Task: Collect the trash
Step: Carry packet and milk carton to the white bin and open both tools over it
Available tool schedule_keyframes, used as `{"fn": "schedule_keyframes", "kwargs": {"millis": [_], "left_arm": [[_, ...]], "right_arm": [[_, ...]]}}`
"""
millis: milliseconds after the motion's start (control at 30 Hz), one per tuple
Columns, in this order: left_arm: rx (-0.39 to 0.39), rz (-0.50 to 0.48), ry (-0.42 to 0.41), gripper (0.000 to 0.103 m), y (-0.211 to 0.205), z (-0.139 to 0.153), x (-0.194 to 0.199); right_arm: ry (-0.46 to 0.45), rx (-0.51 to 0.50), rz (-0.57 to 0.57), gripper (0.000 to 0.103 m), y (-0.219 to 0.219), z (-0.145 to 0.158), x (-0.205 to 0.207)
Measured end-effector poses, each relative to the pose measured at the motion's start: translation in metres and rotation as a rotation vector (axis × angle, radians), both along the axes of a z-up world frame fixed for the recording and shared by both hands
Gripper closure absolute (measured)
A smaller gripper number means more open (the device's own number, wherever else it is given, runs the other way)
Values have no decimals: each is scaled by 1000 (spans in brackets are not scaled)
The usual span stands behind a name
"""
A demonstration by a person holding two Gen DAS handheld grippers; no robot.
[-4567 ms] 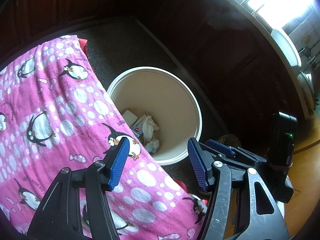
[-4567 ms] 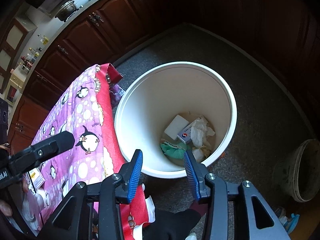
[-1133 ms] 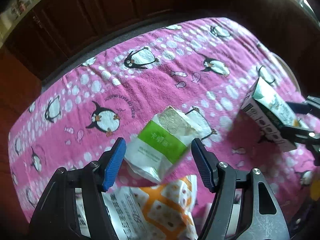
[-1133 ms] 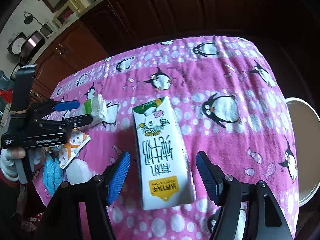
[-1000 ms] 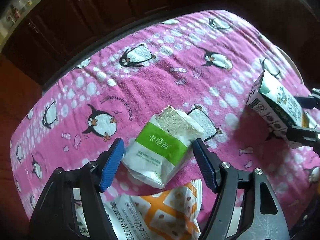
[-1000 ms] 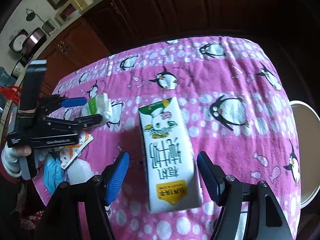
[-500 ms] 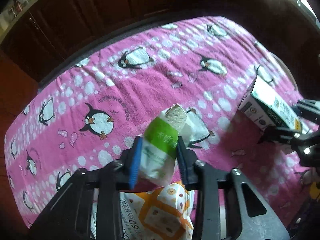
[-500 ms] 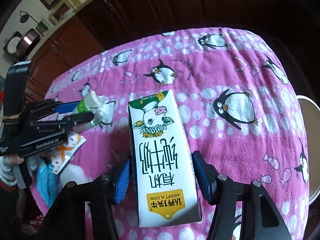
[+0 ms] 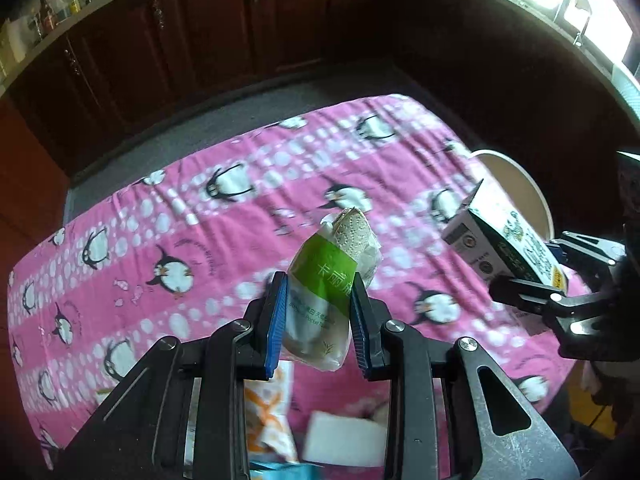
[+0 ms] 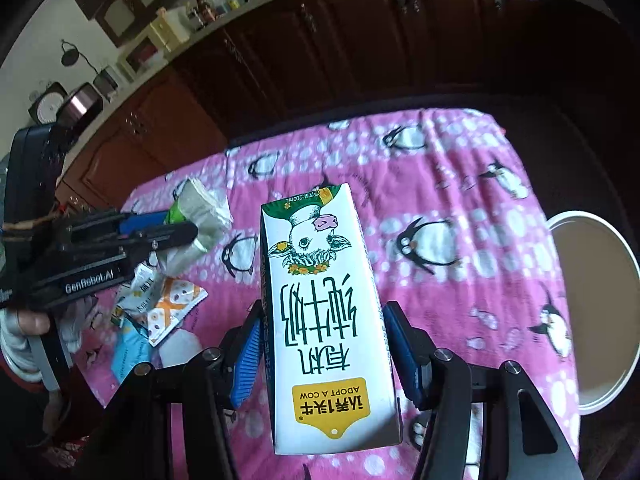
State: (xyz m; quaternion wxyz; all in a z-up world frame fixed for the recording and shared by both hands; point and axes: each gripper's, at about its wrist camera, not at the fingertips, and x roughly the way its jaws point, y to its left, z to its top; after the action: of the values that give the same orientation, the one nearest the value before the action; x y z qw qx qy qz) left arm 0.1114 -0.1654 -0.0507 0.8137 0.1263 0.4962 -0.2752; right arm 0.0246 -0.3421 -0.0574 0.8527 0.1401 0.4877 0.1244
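Note:
My left gripper (image 9: 319, 318) is shut on a green and white snack packet (image 9: 326, 292) and holds it above the pink penguin tablecloth (image 9: 200, 220). The packet also shows in the right wrist view (image 10: 196, 216). My right gripper (image 10: 322, 354) is shut on a white milk carton (image 10: 324, 320) with a cow picture, lifted off the cloth. The carton shows at the right of the left wrist view (image 9: 504, 244). The white trash bin (image 10: 592, 308) stands on the floor past the table's right edge, and its rim shows in the left wrist view (image 9: 520, 184).
An orange and white wrapper (image 10: 168, 304), a blue packet (image 10: 128, 352) and a white piece (image 9: 344, 436) lie on the cloth near the front left. Dark wooden cabinets (image 9: 240, 40) line the far side, with grey floor between.
Both grippers closed on their items, the left on the snack packet and the right on the milk carton, and lifted them off the cloth. Earlier both were open over the bin.

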Motion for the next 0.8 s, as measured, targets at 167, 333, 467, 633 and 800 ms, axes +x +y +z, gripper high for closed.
{"fn": "schedule_keyframes", "kwargs": {"millis": [167,333,467,633,800], "left_arm": [[-10,-13,-41,76,-21,14,-21],[-15,-46,-56,76,-46,25,-37],[-25,-80,-68,76,-70,37,-49],[-31,-131,-76,76,-104,46,-62],[-34,-184,-58,76,-140,42,-73]], "right_arm": [[-33,3,-23,47,-16,16,-13],[-55,7,-52,47,-35,25,-25],[-62,6,-89,47,-58,28,-36],[-60,10,-157,47,-95,28,-50],[-53,12,-233,48,-132,26,-65]]}}
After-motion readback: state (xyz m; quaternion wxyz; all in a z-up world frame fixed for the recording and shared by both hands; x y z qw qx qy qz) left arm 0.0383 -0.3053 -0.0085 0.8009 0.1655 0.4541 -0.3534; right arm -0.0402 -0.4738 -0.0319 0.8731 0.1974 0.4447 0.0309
